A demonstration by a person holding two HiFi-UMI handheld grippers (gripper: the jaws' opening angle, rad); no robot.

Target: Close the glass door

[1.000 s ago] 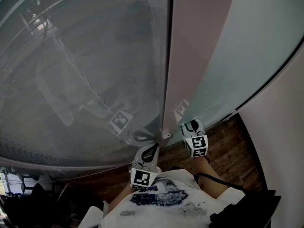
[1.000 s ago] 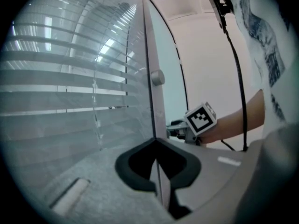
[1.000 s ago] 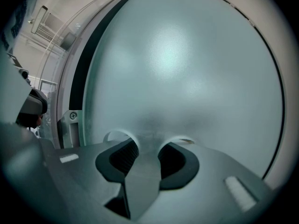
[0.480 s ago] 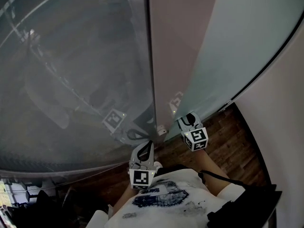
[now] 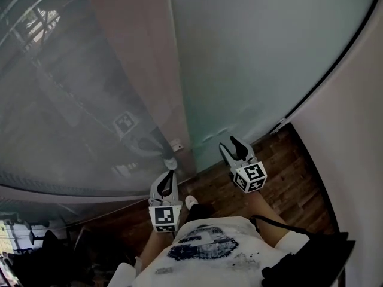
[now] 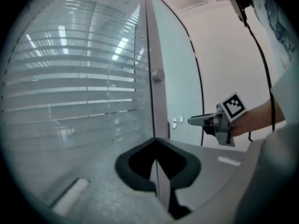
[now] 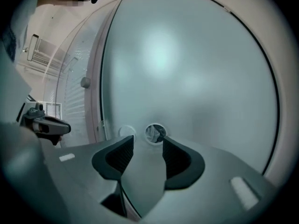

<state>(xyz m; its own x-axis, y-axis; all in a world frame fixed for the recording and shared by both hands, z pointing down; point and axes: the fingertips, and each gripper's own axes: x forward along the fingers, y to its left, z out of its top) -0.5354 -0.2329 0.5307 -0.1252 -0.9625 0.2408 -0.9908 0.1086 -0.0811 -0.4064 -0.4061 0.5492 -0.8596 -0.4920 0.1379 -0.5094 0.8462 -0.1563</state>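
A: Starting at the left, anything new?
B: Little there. Slatted blinds (image 5: 66,94) behind clear glass, then the left gripper (image 5: 169,175) low and near, jaws pressed together on nothing, aimed at the pinkish post (image 5: 161,70).
A: And right of the post?
B: Frosted glass door (image 5: 257,58), filling the far right, left edge seemingly tight against that post. Further right, the right gripper (image 5: 231,146): close in by the door's edge a second ago with jaws narrower, now drawn back rightward, jaws just swung wide and nothing between them. Only a round fitting (image 7: 155,133) on the pane ahead of the tips.
A: Meaning?
B: Probably a release after the closing push. Looks shut, or very nearly.
A: Lie of the door?
B: Upright, long axis floor to ceiling, broad face toward the person, closing edge to the left.
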